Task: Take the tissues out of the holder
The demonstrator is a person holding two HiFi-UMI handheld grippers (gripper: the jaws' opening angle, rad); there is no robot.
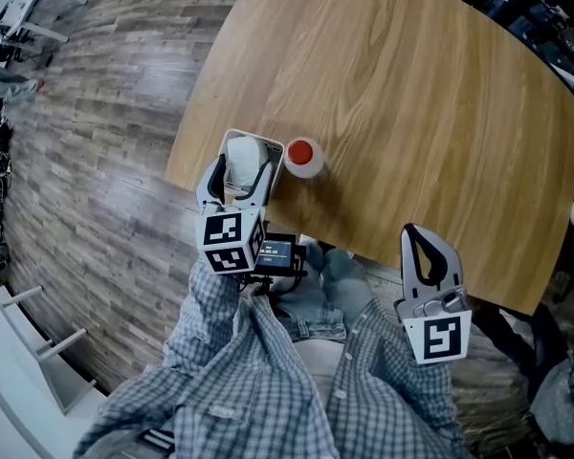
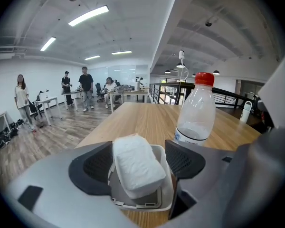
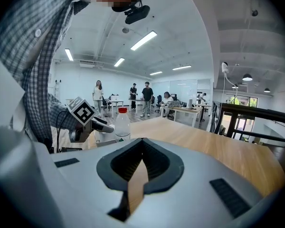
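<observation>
Centre-left of head view, at counter [image 1: 411,113] edge: tissues [image 2: 135,164] upright in holder [image 2: 166,177]; left hand-held gripper [image 1: 241,167] wide astride both, not pinching; right hand-held gripper [image 3: 141,163] closed, empty; likely soft, light, crushable; best pinched gently across protruding top.

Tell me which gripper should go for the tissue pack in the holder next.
Left. The left gripper has its jaws open either side of the holder, the tissue pack between them. The right gripper is shut, empty and well apart from it, at the near edge of the table.
</observation>
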